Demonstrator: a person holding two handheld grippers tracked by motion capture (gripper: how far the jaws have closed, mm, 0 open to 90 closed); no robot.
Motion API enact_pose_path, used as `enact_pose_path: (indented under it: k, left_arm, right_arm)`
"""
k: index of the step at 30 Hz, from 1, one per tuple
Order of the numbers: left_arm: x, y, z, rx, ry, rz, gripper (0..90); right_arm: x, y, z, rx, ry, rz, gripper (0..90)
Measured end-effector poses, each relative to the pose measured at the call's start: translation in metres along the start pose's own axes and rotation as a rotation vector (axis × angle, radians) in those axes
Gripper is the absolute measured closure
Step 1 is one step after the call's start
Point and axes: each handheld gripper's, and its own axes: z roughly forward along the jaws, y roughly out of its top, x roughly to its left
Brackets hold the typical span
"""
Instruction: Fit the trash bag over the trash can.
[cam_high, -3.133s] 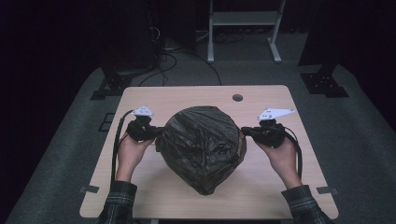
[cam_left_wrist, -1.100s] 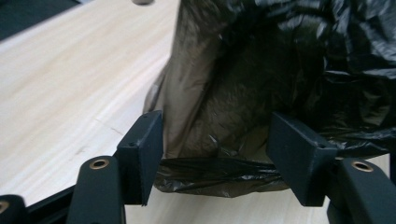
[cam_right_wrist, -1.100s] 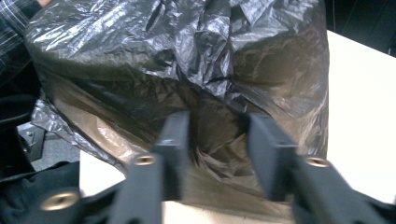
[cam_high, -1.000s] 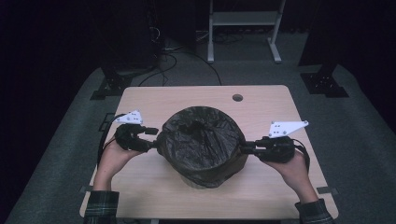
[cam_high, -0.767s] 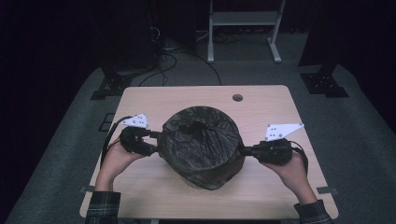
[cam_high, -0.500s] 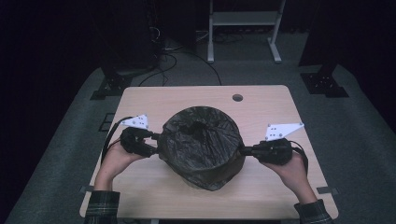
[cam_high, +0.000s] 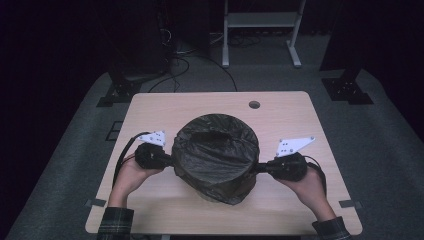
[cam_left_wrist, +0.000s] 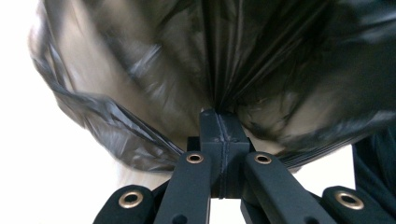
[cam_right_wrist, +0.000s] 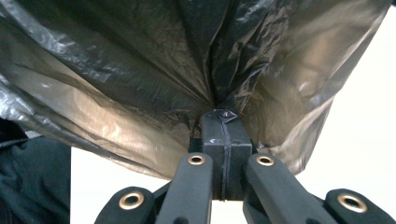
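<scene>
Jaws of both grippers were clamped on the crinkled black plastic bin bag (cam_high: 216, 152): left gripper (cam_left_wrist: 219, 122) just closing on one side, right gripper (cam_right_wrist: 223, 122) opposite. Bag sat mid-table (cam_high: 300, 210), mouth stretched round; spreading seemed nearly done, seating apparently remained.

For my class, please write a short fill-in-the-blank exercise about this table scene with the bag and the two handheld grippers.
1. The left gripper is shut on the black plastic ____.
2. The bag stands on a light ____ table.
3. Seen from above, the right gripper pinches the bag's ____ side.
4. The small round hole lies near the table's ____ edge.

Missing words: bag; wooden; right; far
</scene>
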Motion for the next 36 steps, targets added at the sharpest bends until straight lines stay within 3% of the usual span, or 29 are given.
enact_pose_path:
  k: [7, 10, 13, 16, 17, 18, 19, 22, 27, 29, 32, 36]
  left_arm:
    - [0.002, -0.012, 0.012, 0.058, 0.001, -0.028, 90.0]
    - [0.003, -0.017, 0.019, 0.123, 0.008, -0.037, 90.0]
    - [0.005, -0.023, 0.022, 0.115, 0.001, -0.049, 90.0]
    - [0.005, -0.025, 0.022, 0.111, 0.005, -0.056, 90.0]
    - [0.005, -0.025, 0.021, 0.108, 0.003, -0.056, 90.0]
    - [0.005, -0.025, 0.021, 0.099, 0.004, -0.058, 89.9]
    - [0.005, -0.025, 0.019, 0.089, 0.01, -0.068, 82.7]
    - [0.001, -0.026, 0.012, 0.055, 0.025, -0.074, 65.5]
    - [-0.008, -0.034, 0.006, 0.051, 0.069, -0.076, 39.2]
    - [-0.013, -0.04, 0.004, 0.059, 0.106, -0.076, 27.3]
    - [-0.019, -0.049, 0.004, 0.069, 0.159, -0.07, 14.8]
    - [-0.027, -0.06, 0.005, 0.06, 0.218, -0.068, 4.1]
  right_arm:
    - [-0.004, -0.017, 0.013, 0.044, 0.008, 0.03, 90.0]
    - [-0.004, -0.023, 0.017, 0.076, -0.007, 0.029, 90.0]
    - [-0.004, -0.03, 0.023, 0.114, -0.021, 0.026, 90.0]
    - [-0.004, -0.032, 0.024, 0.115, -0.021, 0.032, 90.0]
    - [-0.005, -0.032, 0.023, 0.11, -0.025, 0.028, 86.4]
    - [-0.005, -0.032, 0.022, 0.103, -0.028, 0.028, 76.3]
    - [-0.005, -0.031, 0.021, 0.091, -0.048, 0.034, 68.0]
    - [-0.006, -0.029, 0.013, 0.056, -0.052, 0.044, 55.4]
    - [-0.006, -0.021, -0.006, -0.007, -0.08, 0.058, 35.3]
    - [-0.008, -0.017, -0.013, -0.04, -0.084, 0.067, 28.2]
    - [-0.009, -0.01, -0.022, -0.074, -0.092, 0.083, 16.2]
    - [-0.009, 0.002, -0.032, -0.102, -0.105, 0.055, 11.0]
